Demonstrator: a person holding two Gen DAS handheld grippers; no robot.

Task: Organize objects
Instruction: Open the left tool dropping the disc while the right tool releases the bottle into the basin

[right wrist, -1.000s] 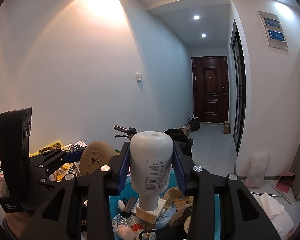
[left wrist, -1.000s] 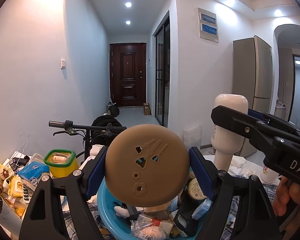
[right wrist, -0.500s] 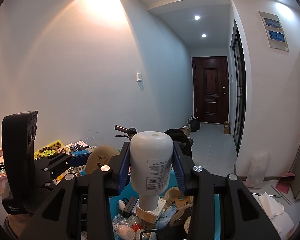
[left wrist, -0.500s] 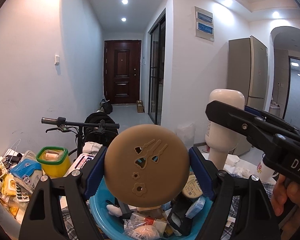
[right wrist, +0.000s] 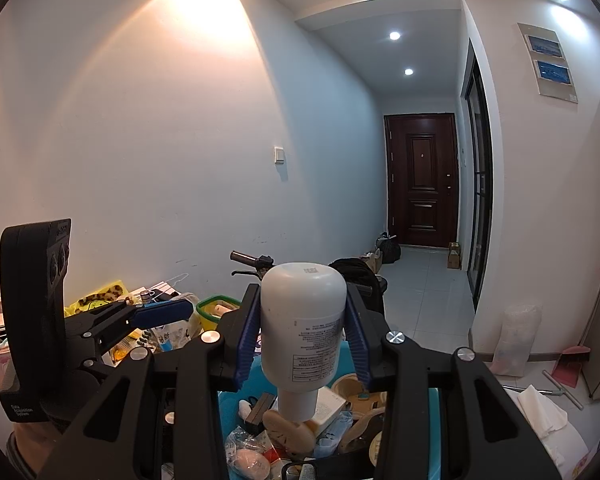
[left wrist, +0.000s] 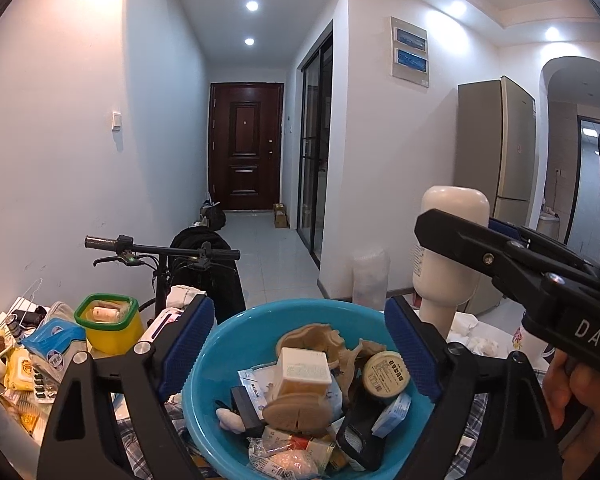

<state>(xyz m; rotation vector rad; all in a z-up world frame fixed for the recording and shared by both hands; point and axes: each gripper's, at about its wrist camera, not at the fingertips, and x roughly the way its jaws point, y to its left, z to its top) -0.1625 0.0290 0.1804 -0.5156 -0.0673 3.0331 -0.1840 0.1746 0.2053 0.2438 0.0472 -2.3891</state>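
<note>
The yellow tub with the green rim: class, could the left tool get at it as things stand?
Probably yes: the left tool is opening and empty, and the yellow tub stands uncovered just beside it, outside the blue basin.

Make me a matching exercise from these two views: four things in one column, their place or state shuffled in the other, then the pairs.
Things:
1. white bottle
2. tan round disc
3. yellow tub
4. left gripper

States:
A. lying in the blue basin
B. jaws opening, nothing between them
C. clamped upside down in the right gripper
D. beside the basin, green-rimmed

Pairs: 1-C, 2-A, 3-D, 4-B
</note>
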